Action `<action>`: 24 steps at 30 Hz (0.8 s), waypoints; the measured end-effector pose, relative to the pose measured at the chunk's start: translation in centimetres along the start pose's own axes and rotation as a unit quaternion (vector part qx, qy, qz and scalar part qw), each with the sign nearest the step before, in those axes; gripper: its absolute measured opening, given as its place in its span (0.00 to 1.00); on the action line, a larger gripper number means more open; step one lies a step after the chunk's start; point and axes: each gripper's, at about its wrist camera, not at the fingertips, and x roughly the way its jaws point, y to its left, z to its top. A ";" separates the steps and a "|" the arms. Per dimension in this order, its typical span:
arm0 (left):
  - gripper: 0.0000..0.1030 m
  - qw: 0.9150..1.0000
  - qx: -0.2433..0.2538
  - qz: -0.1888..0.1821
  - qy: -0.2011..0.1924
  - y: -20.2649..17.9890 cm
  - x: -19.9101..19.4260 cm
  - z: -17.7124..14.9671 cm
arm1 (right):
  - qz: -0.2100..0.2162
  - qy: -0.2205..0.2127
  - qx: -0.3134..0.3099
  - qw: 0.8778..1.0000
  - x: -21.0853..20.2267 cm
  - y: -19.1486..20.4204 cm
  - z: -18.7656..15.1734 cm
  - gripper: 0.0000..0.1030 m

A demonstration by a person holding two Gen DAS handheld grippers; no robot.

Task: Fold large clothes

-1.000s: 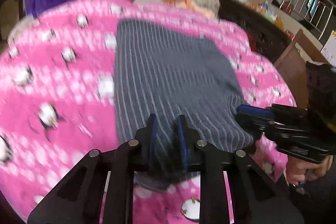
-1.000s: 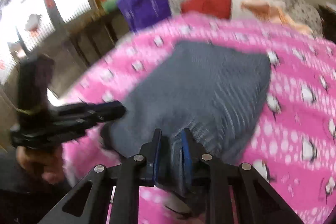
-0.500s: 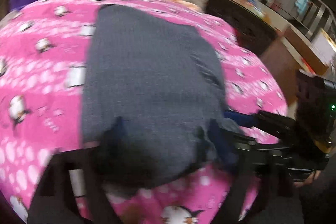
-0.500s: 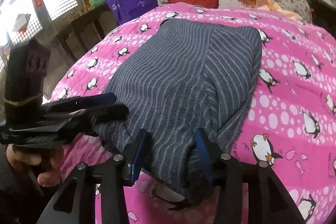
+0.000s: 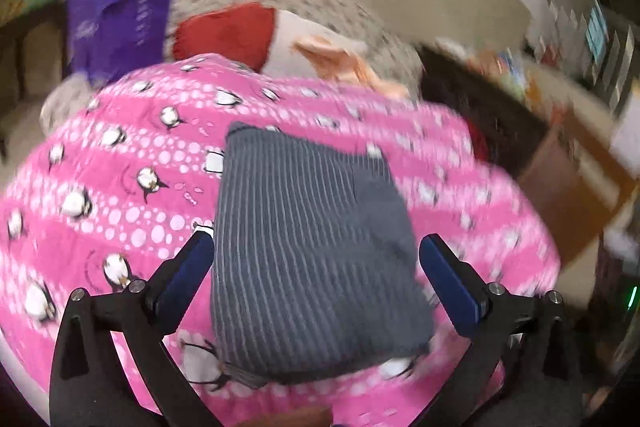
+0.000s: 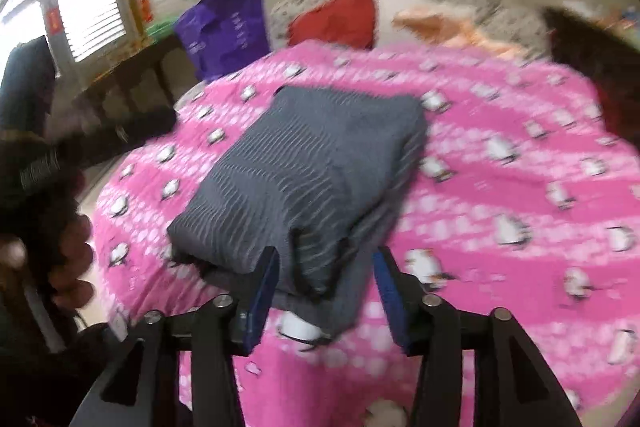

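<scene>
Grey striped garment (image 5: 312,251) sits folded on the pink quilt (image 5: 100,211), near its front edge. Left gripper (image 5: 316,259) has just sprung wide, blue pads clear of the cloth. Right gripper (image 6: 324,283) has been opening too, jaws apart, near corner between them, not pinched.

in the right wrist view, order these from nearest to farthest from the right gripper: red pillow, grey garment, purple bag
From the right gripper, jaws just opened:
1. Grey garment, folded on the pink blanket, its near edge between the jaws.
2. Purple bag, beyond the bed's far left side.
3. Red pillow, at the bed's head; too close to the bag to rank firmly.
</scene>
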 end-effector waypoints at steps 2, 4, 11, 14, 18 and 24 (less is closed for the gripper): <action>1.00 0.999 -0.037 -0.016 0.024 0.9 0.4 0.2 | -0.035 0.004 0.014 0.999 -1.4 -0.3 0.0 0.56; 1.00 0.997 -0.016 0.025 0.065 0.0 0.8 -0.4 | -0.066 0.020 0.039 0.997 -2.5 -0.7 0.0 0.56; 1.00 0.988 0.056 0.079 0.124 -3.8 -0.3 -3.2 | -0.054 0.045 0.122 0.990 -4.8 -2.1 -1.3 0.56; 1.00 0.985 0.048 0.094 0.136 -3.6 -0.4 -4.0 | -0.056 0.043 0.118 0.990 -5.3 -1.6 -1.9 0.56; 1.00 0.983 0.031 0.105 0.150 -3.1 -0.5 -4.9 | -0.055 0.039 0.111 0.992 -5.6 -1.0 -2.2 0.56; 1.00 0.984 0.026 0.102 0.147 -3.2 -1.1 -5.0 | -0.054 0.038 0.102 0.993 -5.9 -0.3 -2.4 0.56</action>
